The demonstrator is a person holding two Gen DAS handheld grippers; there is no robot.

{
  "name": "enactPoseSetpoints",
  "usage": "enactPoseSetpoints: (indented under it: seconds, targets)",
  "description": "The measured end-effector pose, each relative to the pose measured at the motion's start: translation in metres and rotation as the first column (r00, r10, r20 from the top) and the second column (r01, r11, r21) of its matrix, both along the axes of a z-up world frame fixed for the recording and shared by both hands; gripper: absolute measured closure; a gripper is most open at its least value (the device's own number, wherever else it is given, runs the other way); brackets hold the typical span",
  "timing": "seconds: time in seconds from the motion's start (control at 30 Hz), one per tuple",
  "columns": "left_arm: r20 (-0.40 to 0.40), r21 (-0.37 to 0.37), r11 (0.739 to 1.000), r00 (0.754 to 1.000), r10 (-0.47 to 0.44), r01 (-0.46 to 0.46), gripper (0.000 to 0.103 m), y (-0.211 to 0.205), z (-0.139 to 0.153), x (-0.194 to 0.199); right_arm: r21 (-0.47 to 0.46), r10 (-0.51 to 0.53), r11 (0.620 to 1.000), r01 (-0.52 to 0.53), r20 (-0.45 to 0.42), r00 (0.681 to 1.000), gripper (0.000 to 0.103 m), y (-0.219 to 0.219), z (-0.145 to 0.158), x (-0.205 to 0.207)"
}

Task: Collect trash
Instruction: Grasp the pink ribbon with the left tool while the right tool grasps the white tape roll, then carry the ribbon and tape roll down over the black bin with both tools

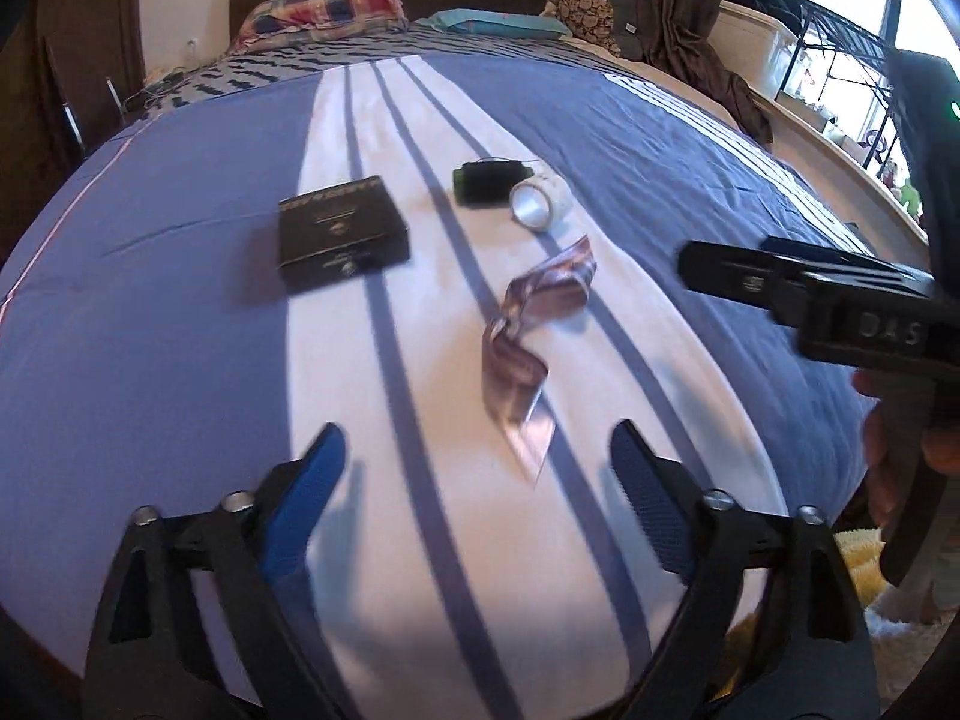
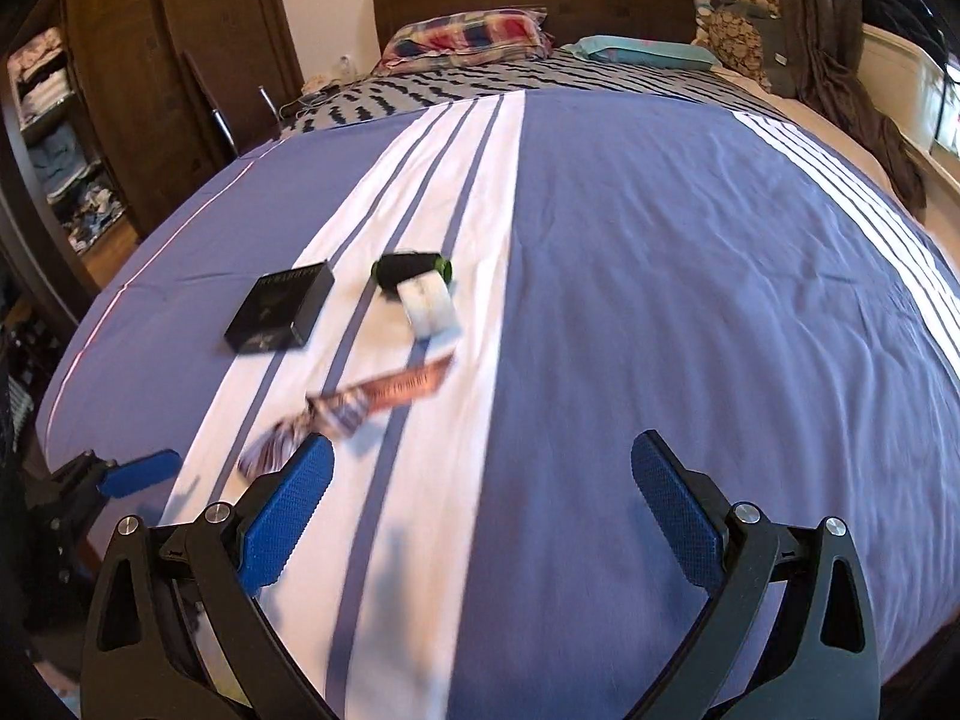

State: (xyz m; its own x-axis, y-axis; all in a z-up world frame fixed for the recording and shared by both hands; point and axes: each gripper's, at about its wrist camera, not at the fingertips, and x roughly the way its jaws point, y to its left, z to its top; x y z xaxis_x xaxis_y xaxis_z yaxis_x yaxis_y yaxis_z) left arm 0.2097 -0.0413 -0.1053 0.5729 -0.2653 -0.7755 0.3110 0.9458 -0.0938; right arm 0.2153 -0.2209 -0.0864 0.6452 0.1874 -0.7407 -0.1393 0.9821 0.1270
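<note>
The crinkled wrapper (image 1: pixel 528 336) lies on the bed (image 1: pixel 180 330), long axis running straight away from the left gripper (image 1: pixel 477 456), which is nearer. Right gripper (image 2: pixel 483 480) sits off to its side; both jaws gape wide, holding nothing.

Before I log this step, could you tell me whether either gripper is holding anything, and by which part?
Nothing is held. The left gripper and right gripper both stand open above the bed; the crumpled wrapper lies untouched on the cover.
</note>
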Motion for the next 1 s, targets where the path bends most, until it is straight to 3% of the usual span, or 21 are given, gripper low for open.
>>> enactPoseSetpoints:
  seconds: [0.23, 0.3, 0.37, 0.5, 0.63, 0.7, 0.73, 1.0]
  targets:
    - [-0.024, -0.008, 1.000, 0.999, -0.024, 0.024, 0.077, -0.007, -0.012, 0.030, -0.028, 0.034, 0.999, -0.034, -0.005, 0.999, 0.003, 0.029, -0.007, 0.048]
    - [-0.027, -0.022, 1.000, 0.999, -0.019, 0.018, 0.099, -0.003, -0.013, 0.035, -0.046, 0.039, 0.998, -0.039, -0.010, 0.999, 0.005, 0.037, -0.011, 0.061]
    - [-0.027, -0.032, 0.999, 0.999, -0.019, 0.018, 0.101, 0.002, -0.013, 0.040, -0.058, 0.037, 0.998, -0.039, -0.022, 0.999, 0.006, 0.042, -0.016, 0.070]
    - [-0.012, -0.016, 1.000, 1.000, -0.023, 0.022, 0.102, 0.008, -0.014, 0.042, -0.074, 0.047, 0.996, -0.049, -0.036, 0.998, 0.019, 0.050, -0.026, 0.085]
    - [-0.003, -0.011, 1.000, 1.000, -0.023, 0.023, 0.103, 0.012, -0.013, 0.040, -0.086, 0.067, 0.994, -0.071, -0.055, 0.996, 0.045, 0.058, -0.034, 0.090]
    - [0.002, -0.009, 1.000, 1.000, -0.021, 0.021, 0.103, 0.013, -0.011, 0.036, -0.095, 0.073, 0.993, -0.077, -0.045, 0.996, 0.070, 0.060, -0.033, 0.089]
    - [0.006, -0.007, 1.000, 1.000, -0.021, 0.021, 0.103, 0.013, -0.010, 0.033, -0.093, 0.076, 0.992, -0.080, -0.039, 0.996, 0.075, 0.060, -0.031, 0.087]
    - [0.064, -0.012, 1.000, 0.998, -0.022, 0.023, 0.103, 0.018, 0.016, 0.000, -0.111, 0.103, 0.989, -0.101, 0.020, 0.994, 0.077, 0.050, -0.004, 0.041]
